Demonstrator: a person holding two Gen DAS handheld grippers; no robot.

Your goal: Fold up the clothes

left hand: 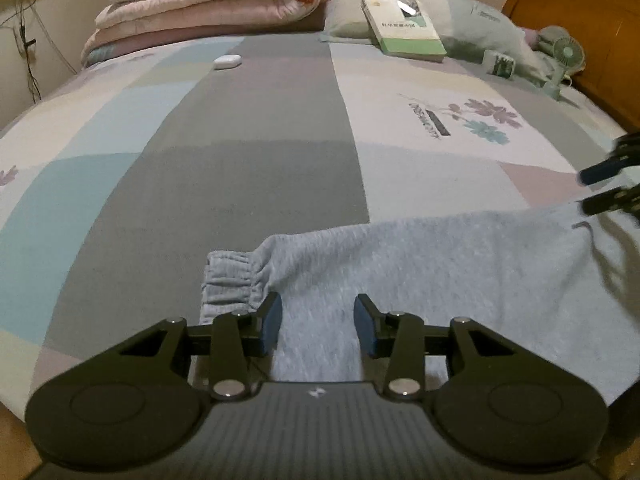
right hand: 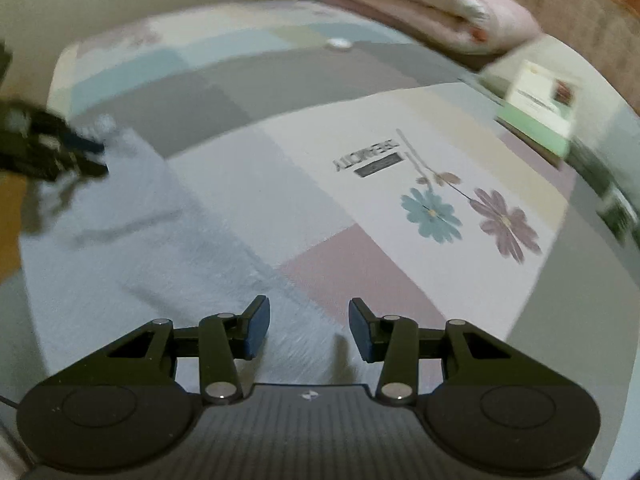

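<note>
Light blue-grey sweatpants (left hand: 440, 272) lie flat along the near edge of the bed, with an elastic cuff (left hand: 232, 280) at their left end. My left gripper (left hand: 318, 308) hovers just right of that cuff. Its jaws stand apart, with only flat cloth seen beneath them. My right gripper (left hand: 600, 190) is at the garment's far right end. In the right wrist view, which is blurred, the right gripper (right hand: 308, 312) is open over the edge of the sweatpants (right hand: 140, 248). The left gripper (right hand: 92, 156) shows at the far left of that view.
The patchwork bedsheet (left hand: 260, 140) stretches beyond the garment. At the head end are a folded pink quilt (left hand: 212, 8), a book (left hand: 404, 26) on a pillow, a small white case (left hand: 227, 61), a mug (left hand: 498, 65), a small fan (left hand: 564, 56) and a wooden headboard (left hand: 580, 12).
</note>
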